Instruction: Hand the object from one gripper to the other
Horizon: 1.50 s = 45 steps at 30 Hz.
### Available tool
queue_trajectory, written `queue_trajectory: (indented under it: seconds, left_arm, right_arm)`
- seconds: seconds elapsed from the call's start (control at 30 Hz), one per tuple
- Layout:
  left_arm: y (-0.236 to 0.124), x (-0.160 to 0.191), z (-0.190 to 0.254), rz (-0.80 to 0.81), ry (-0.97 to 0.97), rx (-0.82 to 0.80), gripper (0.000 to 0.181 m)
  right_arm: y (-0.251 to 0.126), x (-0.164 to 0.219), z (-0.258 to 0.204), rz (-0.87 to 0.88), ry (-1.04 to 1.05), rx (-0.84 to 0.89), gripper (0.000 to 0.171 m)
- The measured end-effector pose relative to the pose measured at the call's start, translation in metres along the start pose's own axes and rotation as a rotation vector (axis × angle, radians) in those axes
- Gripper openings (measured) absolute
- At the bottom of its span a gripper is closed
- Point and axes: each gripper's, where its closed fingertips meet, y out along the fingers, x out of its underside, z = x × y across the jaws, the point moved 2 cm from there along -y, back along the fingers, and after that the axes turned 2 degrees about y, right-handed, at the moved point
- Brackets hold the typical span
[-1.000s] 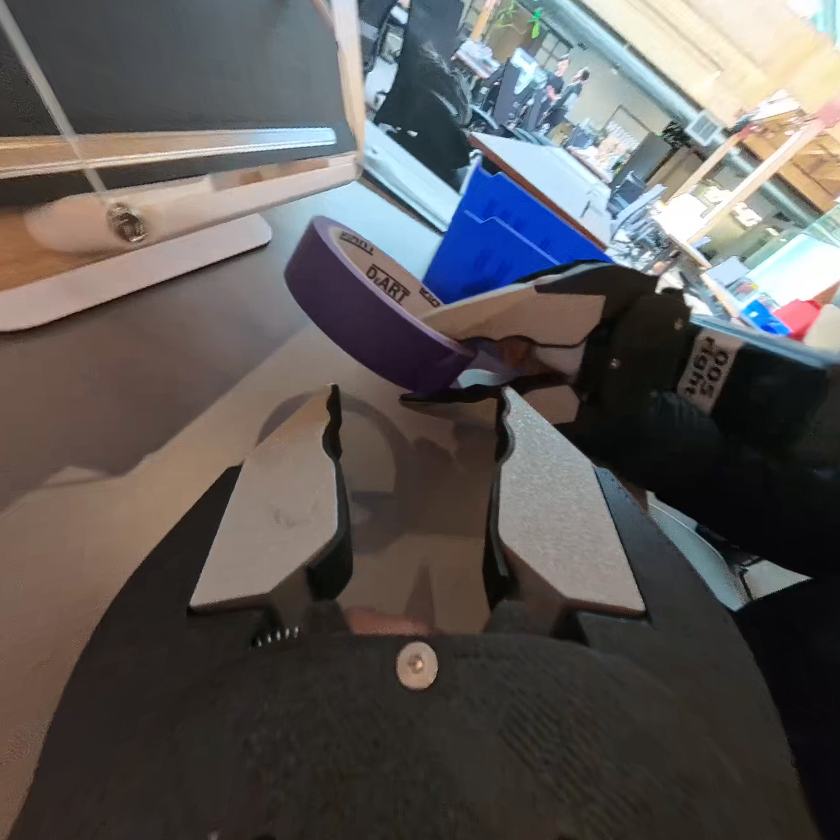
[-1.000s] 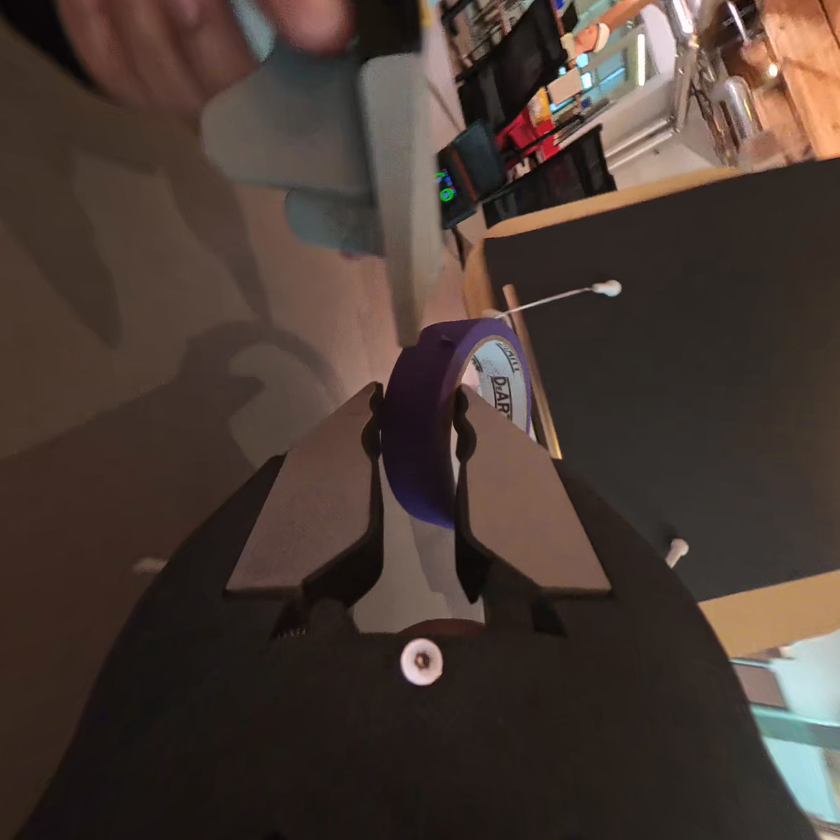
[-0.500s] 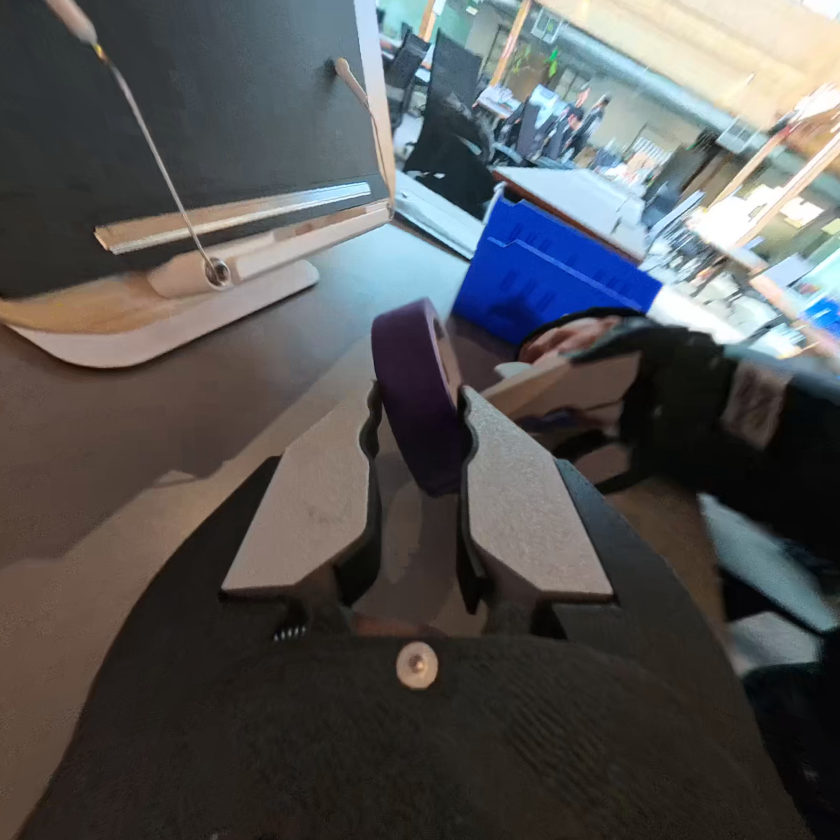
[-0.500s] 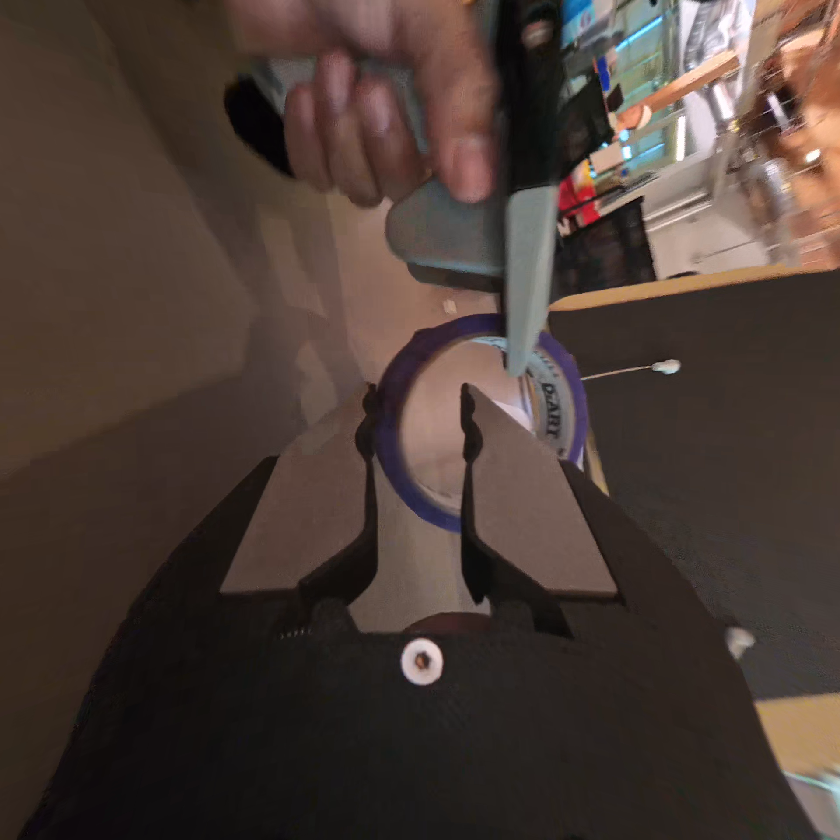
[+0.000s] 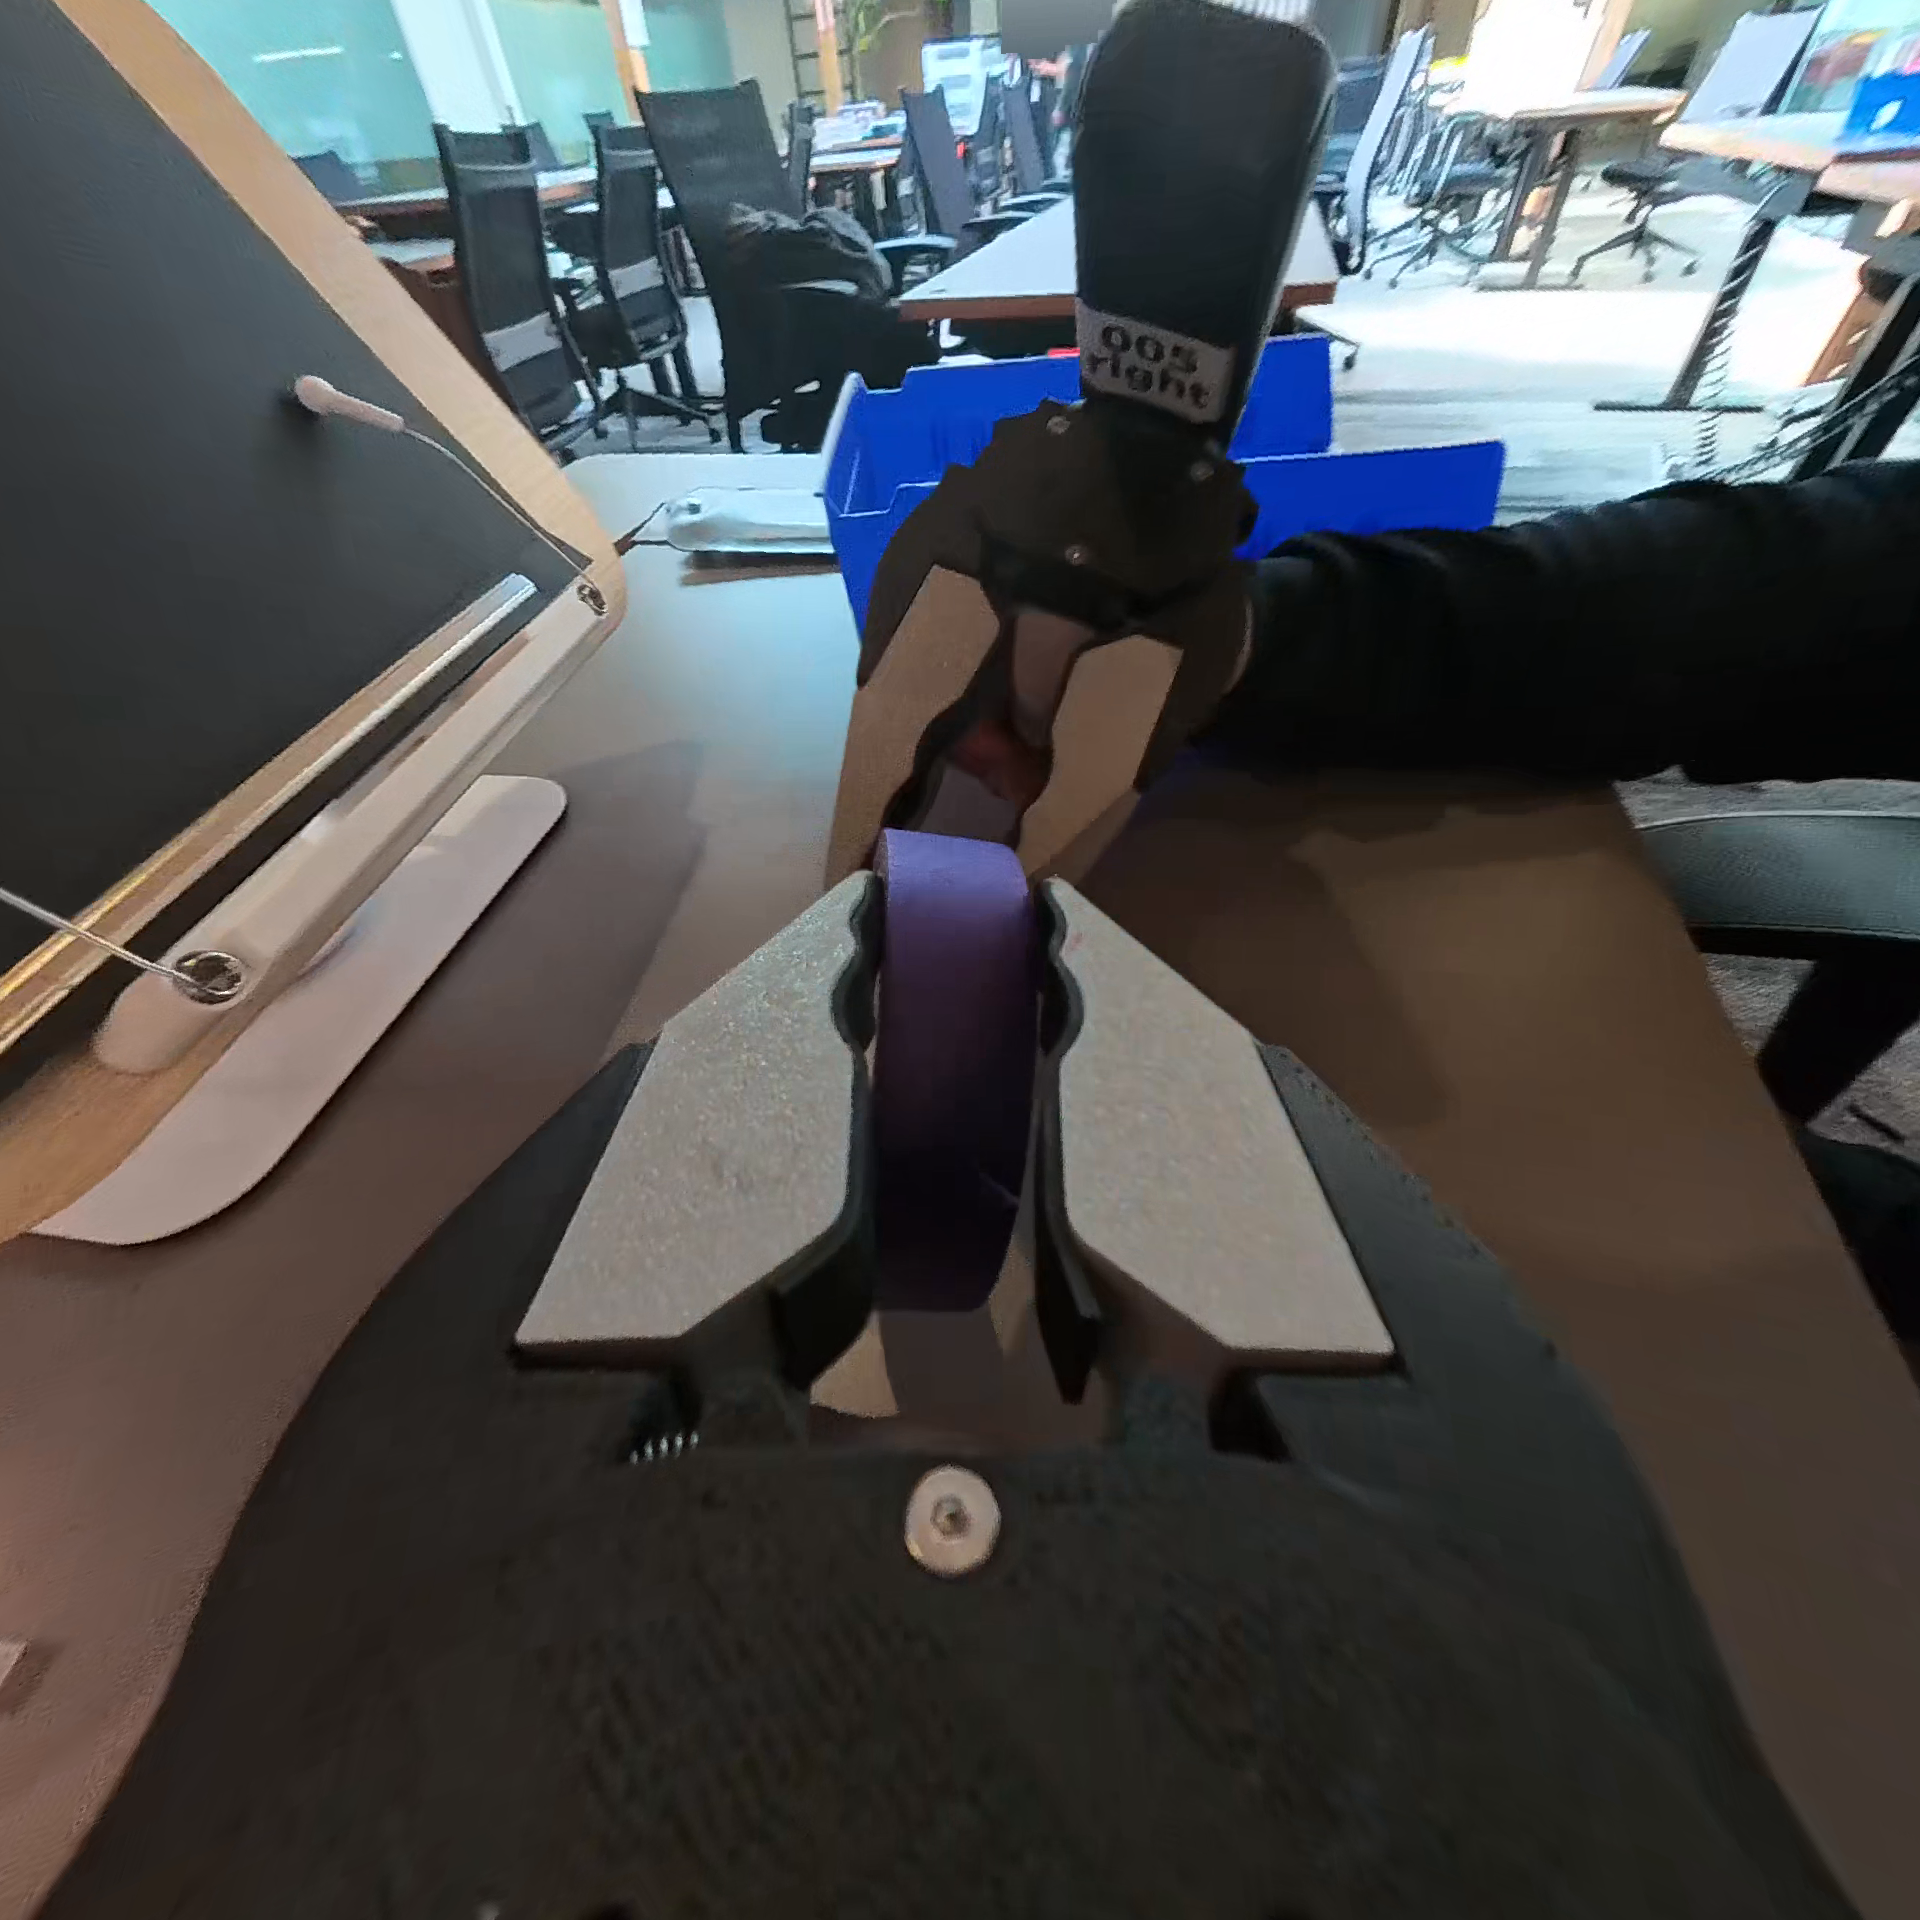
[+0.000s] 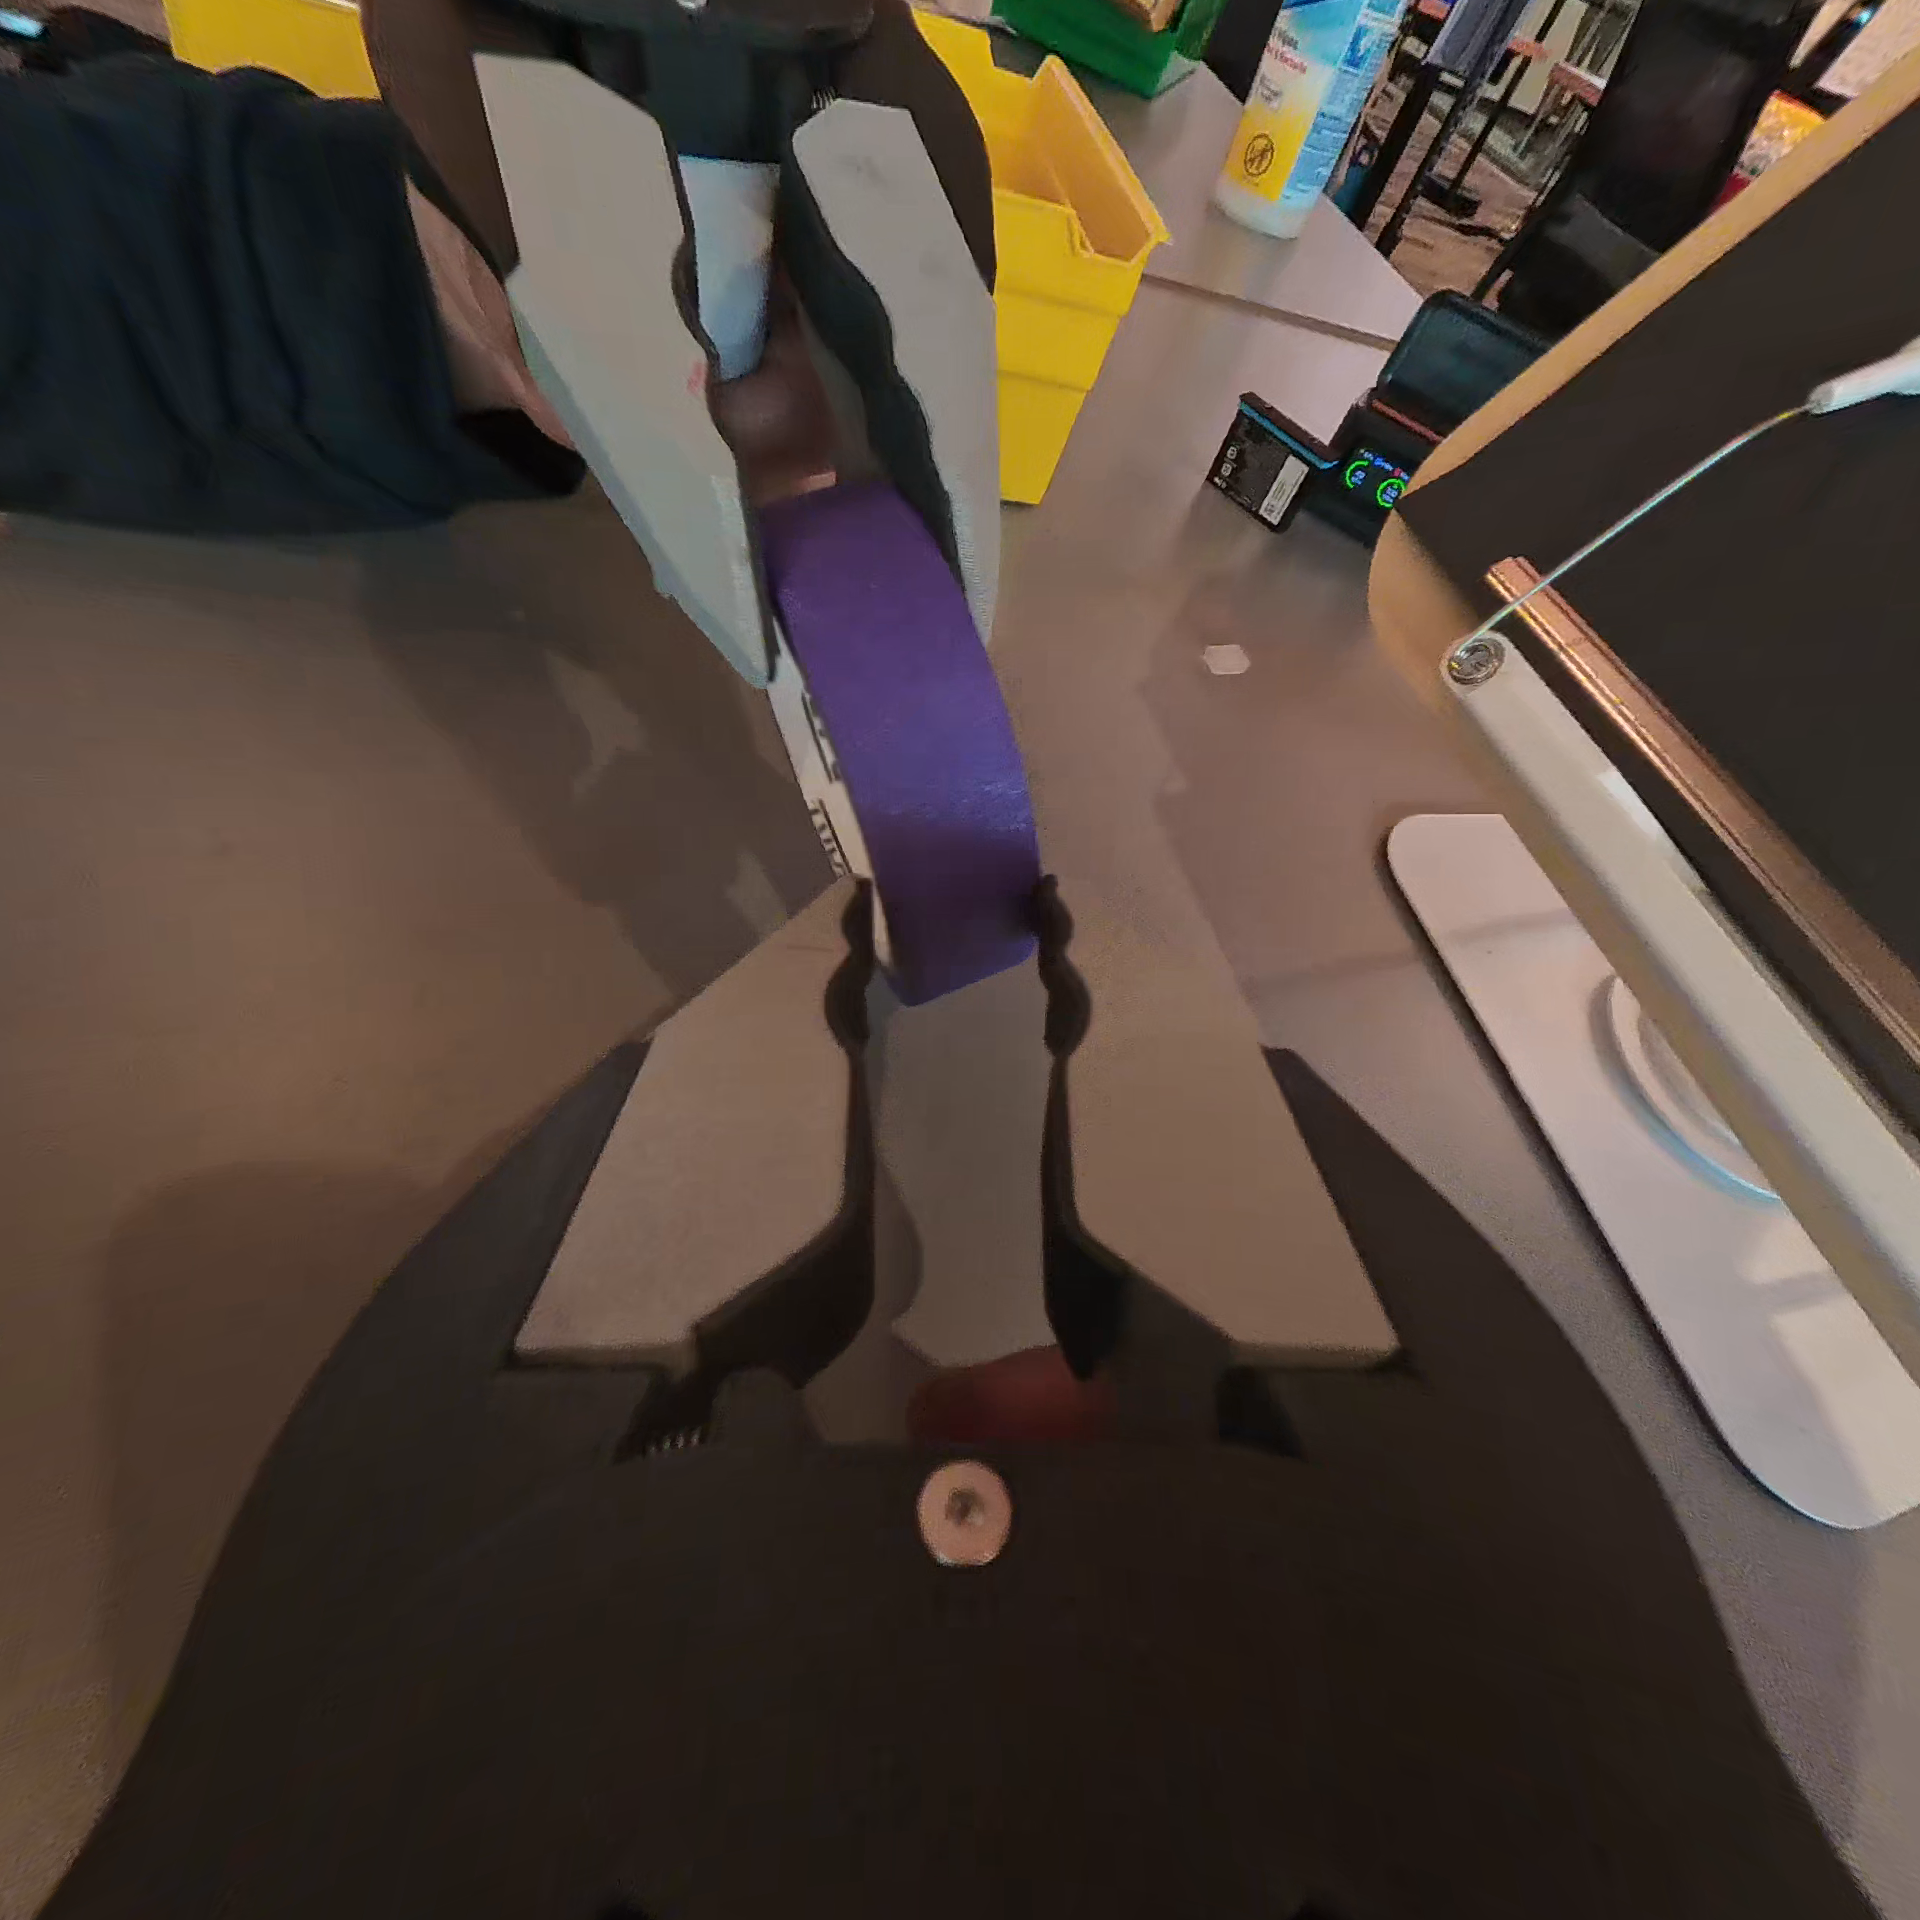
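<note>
A purple tape roll [image 5: 951, 1091] stands on edge between the fingers of my left gripper [image 5: 951, 935], which is shut on it above the brown table [image 5: 1403, 987]. My right gripper [image 5: 951, 842] faces it head-on. In the right wrist view the far end of the tape [image 6: 904, 727] sits between the tips of my right gripper [image 6: 951, 935]. There is a thin gap at the left tip, so the right gripper is slightly open. The left gripper [image 6: 868, 623] clamps the upper part of the roll there.
A black board on a white stand [image 5: 260, 644] stands at the left of the table. A blue bin [image 5: 1382, 488] sits behind the grippers. A yellow bin [image 6: 1060, 260], a white bottle [image 6: 1299, 104] and a small black device [image 6: 1309, 468] are on the far side. The tips of one gripper are about 5 centimeters away from the tips of the other.
One second ago my right gripper held the tape and my left was open. My left gripper has closed on the roll, and my right has loosened and swung round to face it.
</note>
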Motion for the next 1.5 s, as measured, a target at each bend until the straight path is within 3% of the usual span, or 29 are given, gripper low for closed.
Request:
queue_trajectory:
  seconds: [0.4,0.5,0.63,0.8,0.87,1.13,1.3,1.43,1.5]
  left_arm:
    - [-0.006,-0.009,0.008,0.109,-0.087,0.118,0.027]
    - [-0.004,-0.008,-0.012,0.102,-0.166,-0.007,0.039]
    - [-0.01,-0.002,-0.042,0.116,-0.323,-0.155,0.05]
    - [-0.009,0.02,-0.055,0.105,-0.744,-0.077,0.067]
    - [-0.011,0.016,-0.052,0.159,-0.836,0.013,0.062]
    - [-0.008,0.016,-0.051,0.191,-0.899,0.03,0.061]
    - [-0.007,0.016,-0.05,0.183,-0.808,0.013,0.046]
    - [-0.007,0.011,-0.046,0.122,-0.573,-0.069,0.034]
    - [-0.008,0.006,-0.041,0.096,-0.411,-0.097,0.029]
  right_arm:
    - [-0.002,-0.011,-0.015,0.023,-0.059,-0.057,0.026]
    - [-0.004,-0.013,0.003,-0.018,-0.075,0.066,0.027]
    - [-0.014,-0.011,0.035,-0.169,-0.42,0.489,0.026]
    - [-0.014,-0.015,0.044,-0.302,-0.854,0.758,0.025]
    - [-0.015,-0.022,0.044,-0.308,-0.957,0.812,0.025]
    - [0.0,-0.035,0.016,-0.295,-1.173,0.796,0.025]
    - [0.012,-0.027,-0.003,-0.23,-1.054,0.635,0.026]
    - [0.013,-0.015,-0.019,-0.105,-0.555,0.269,0.04]
    - [0.002,-0.022,-0.008,-0.02,-0.374,0.231,0.043]
